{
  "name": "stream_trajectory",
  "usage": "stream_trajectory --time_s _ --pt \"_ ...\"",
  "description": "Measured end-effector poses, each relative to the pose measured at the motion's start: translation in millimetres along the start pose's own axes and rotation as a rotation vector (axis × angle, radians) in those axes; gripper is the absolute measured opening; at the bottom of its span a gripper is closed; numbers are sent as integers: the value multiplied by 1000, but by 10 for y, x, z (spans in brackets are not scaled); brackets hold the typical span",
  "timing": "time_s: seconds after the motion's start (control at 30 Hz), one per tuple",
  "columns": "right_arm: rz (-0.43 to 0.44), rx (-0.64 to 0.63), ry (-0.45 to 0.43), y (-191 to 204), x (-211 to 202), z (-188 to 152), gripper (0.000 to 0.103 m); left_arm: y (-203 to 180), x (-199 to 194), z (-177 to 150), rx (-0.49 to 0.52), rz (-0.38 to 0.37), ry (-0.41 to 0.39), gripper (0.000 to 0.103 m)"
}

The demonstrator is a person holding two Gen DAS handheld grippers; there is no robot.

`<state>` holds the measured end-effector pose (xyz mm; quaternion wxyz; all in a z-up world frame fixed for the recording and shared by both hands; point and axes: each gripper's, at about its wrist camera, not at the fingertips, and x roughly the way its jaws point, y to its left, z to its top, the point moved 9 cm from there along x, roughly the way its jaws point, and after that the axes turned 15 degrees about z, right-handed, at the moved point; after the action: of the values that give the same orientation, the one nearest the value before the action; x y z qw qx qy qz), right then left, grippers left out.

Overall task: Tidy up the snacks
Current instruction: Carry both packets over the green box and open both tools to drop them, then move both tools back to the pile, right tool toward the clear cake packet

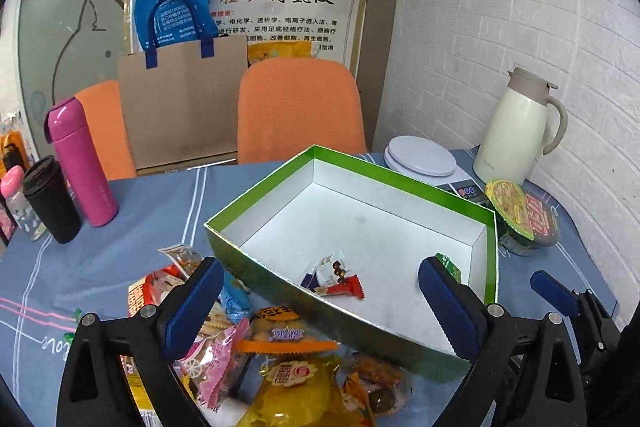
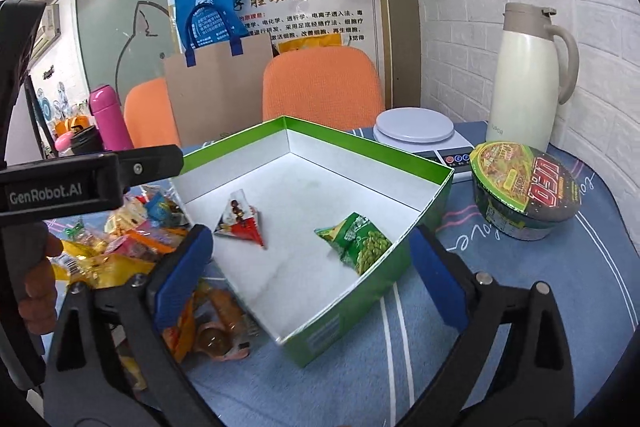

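Left wrist view: the left gripper (image 1: pixel 320 301) hangs wide apart w/ nothing between its blue pads, poised over the near wall of the box (image 1: pixel 280 277) and the snack pile (image 1: pixel 256 355) just in front of it. The box is mostly bare inside; one red-white pack (image 1: pixel 334 277) lies near the near wall, and a bit of a green pack (image 1: pixel 449 264) peeks out behind the gripper's own right finger. The pile (a yellow bag, a pink wrapper, orange and blue packs, approx. a dozen pieces but hard to count) lies on the blue cloth (image 1: pixel 140 219) outside the box, so most of the job looks undone. The right gripper (image 1: pixel 560 295) shows at the frame's right edge, beside the box. Right wrist view: the right gripper (image 2: pixel 310 259) is also spread wide and empty, aimed at the box's near corner (image 2: pixel 360 291). Inside lie the red-white pack (image 2: pixel 242 221) and the green pack (image 2: pixel 358 241), apart from each other, the green one close to the right wall. The pile (image 2: pixel 132 247) sits left of the box, partly under the left gripper's body. A noodle bowl (image 2: pixel 524 187) stands on the cloth to the box's right, outside it (whether it counts as a snack to pack, can't tell). Judged progress: two in, the rest left.
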<state>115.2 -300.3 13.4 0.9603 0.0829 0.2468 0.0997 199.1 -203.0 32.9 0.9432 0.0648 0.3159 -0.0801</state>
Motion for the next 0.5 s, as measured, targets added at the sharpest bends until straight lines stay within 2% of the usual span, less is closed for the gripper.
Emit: stream_trajectory --time_s 0.17,0.5 --pt "-4 -44 -11 201 -172 -48 102 150 -264 -118 -23 -10 -17 100" --pt "35 -128 25 617 -279 -300 102 556 -531 -605 -58 73 21 102"
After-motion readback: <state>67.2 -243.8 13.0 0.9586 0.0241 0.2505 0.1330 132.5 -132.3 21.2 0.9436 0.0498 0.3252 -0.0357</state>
